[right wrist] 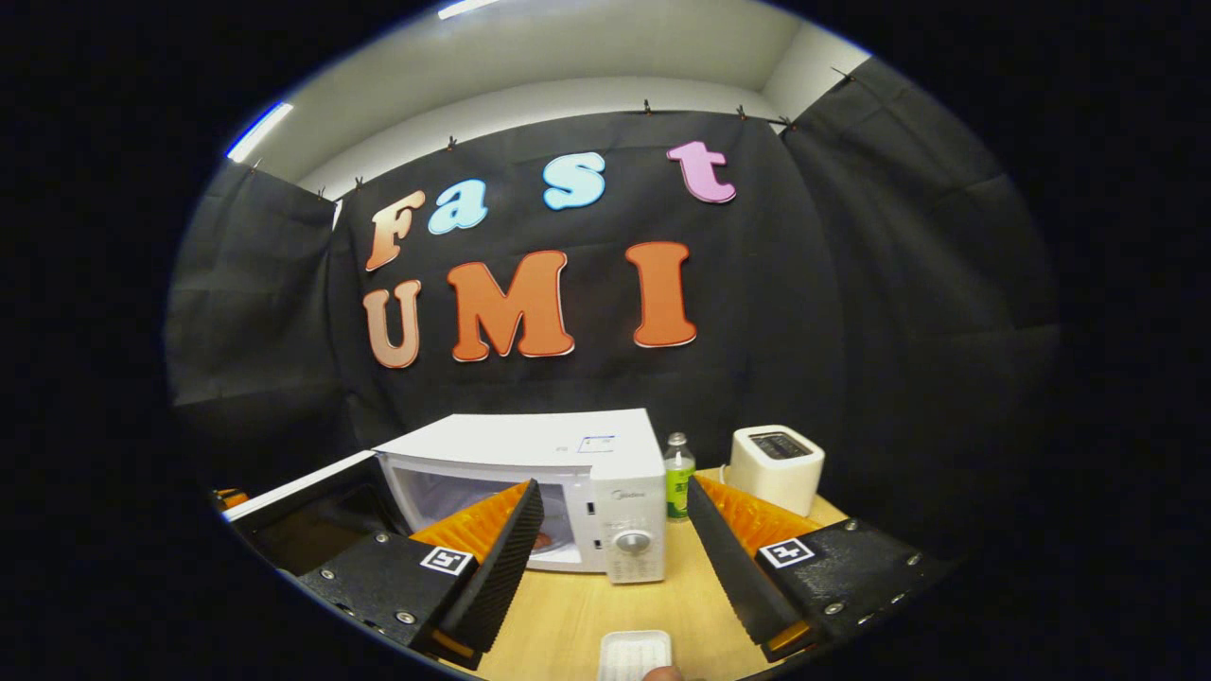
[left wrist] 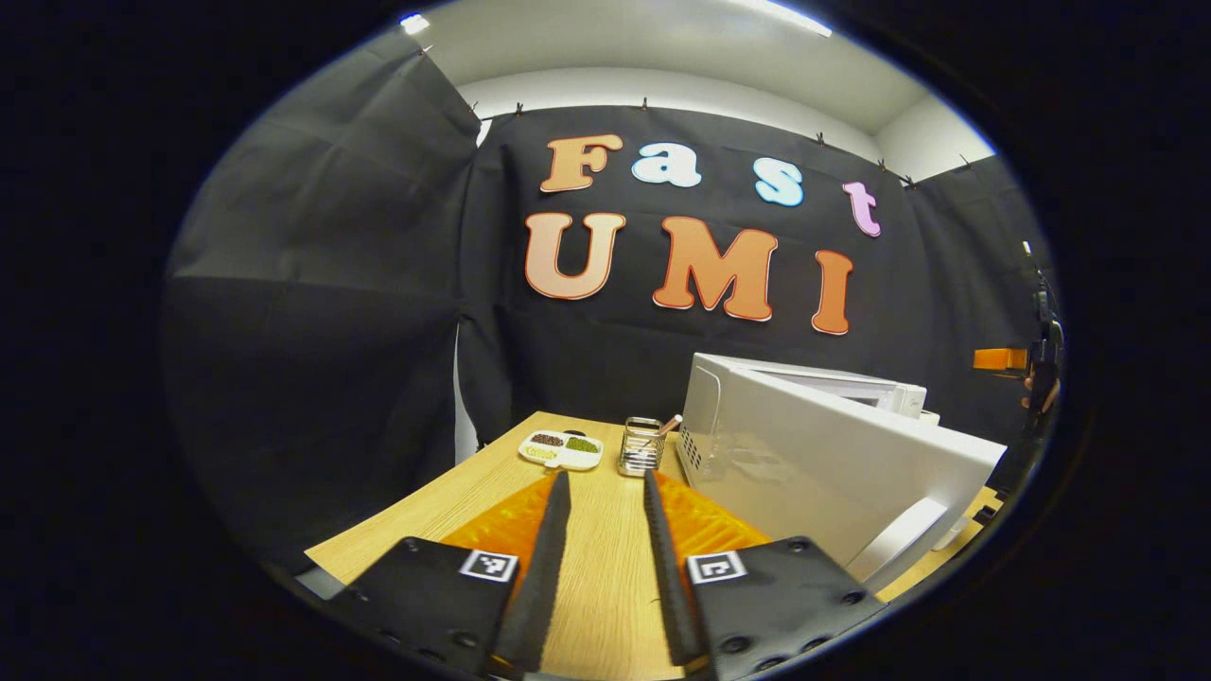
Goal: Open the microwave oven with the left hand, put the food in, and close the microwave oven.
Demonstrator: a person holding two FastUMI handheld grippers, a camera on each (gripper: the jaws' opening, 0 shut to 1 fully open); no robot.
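Table wooden; microwave door open.

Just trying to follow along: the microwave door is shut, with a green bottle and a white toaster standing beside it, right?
Not quite. The microwave door hangs open, as the right gripper view shows. The green bottle and white toaster do stand beside it.

A staged booth: black cloth wall behind a wooden table.
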